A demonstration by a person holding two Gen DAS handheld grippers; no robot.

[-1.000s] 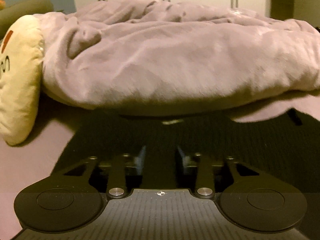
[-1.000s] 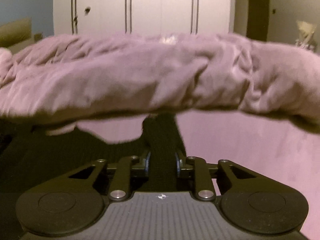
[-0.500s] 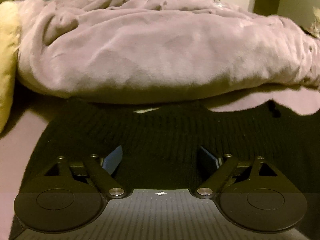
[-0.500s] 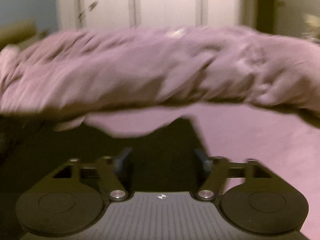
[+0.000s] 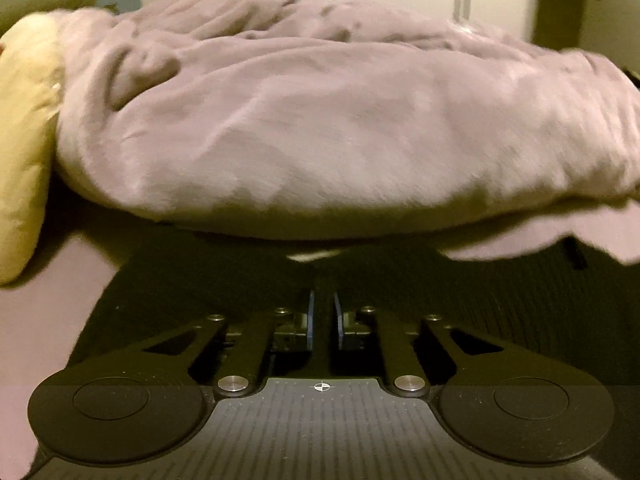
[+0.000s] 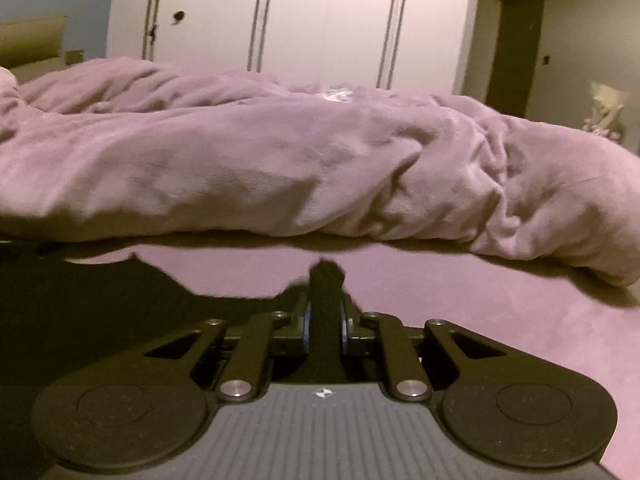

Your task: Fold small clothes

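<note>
A black knit garment (image 5: 460,304) lies spread flat on the bed's mauve sheet (image 6: 500,320), just in front of a heaped mauve blanket (image 5: 340,120). The left gripper (image 5: 323,316) has its jaws pinched together on a fold of the knit. The right gripper (image 6: 324,320) has its jaws clamped on a bunched edge of the same garment, which pokes up between them. A yellow pillow (image 5: 24,140) leans beside the blanket; white wardrobe doors (image 6: 320,16) stand behind.
</note>
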